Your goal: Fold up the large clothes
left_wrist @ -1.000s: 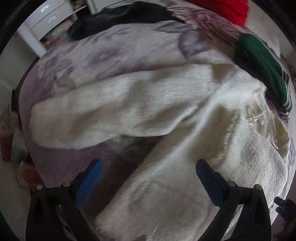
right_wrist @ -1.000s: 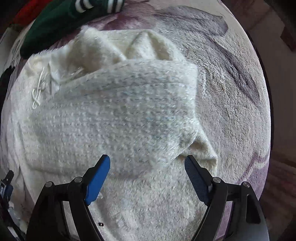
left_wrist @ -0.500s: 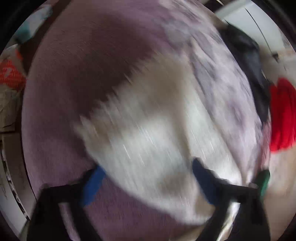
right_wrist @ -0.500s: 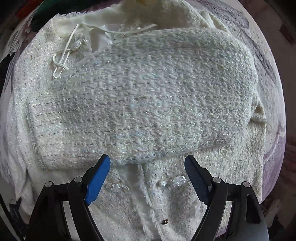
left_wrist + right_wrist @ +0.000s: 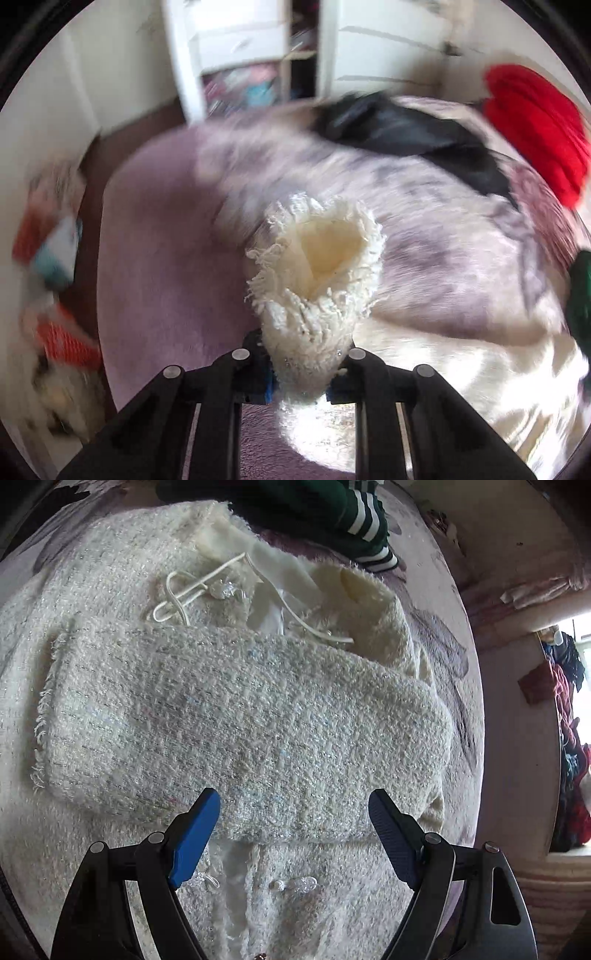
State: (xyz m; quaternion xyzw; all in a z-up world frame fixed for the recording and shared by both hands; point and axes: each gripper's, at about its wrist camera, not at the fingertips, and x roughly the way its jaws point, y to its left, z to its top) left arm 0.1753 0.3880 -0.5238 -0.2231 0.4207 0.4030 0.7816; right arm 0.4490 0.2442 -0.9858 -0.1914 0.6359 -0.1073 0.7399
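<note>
Tweed jacket (image 5: 236,716), cream and bulky, fills my right view centre, spread on the bed (image 5: 162,236). My left tool (image 5: 306,380) pinches its fringed sleeve cuff (image 5: 317,266); right tool (image 5: 295,834) hangs open. Soft, floppy, weighty; loose weave snags, so I'd hold hems.

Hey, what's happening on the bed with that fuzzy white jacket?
A person with a gripper in each hand is folding a cream tweed jacket on a purple floral blanket. The left gripper is shut on one sleeve's fringed cuff. The other sleeve lies folded across the jacket's front, with the right gripper open above it, holding nothing.
</note>
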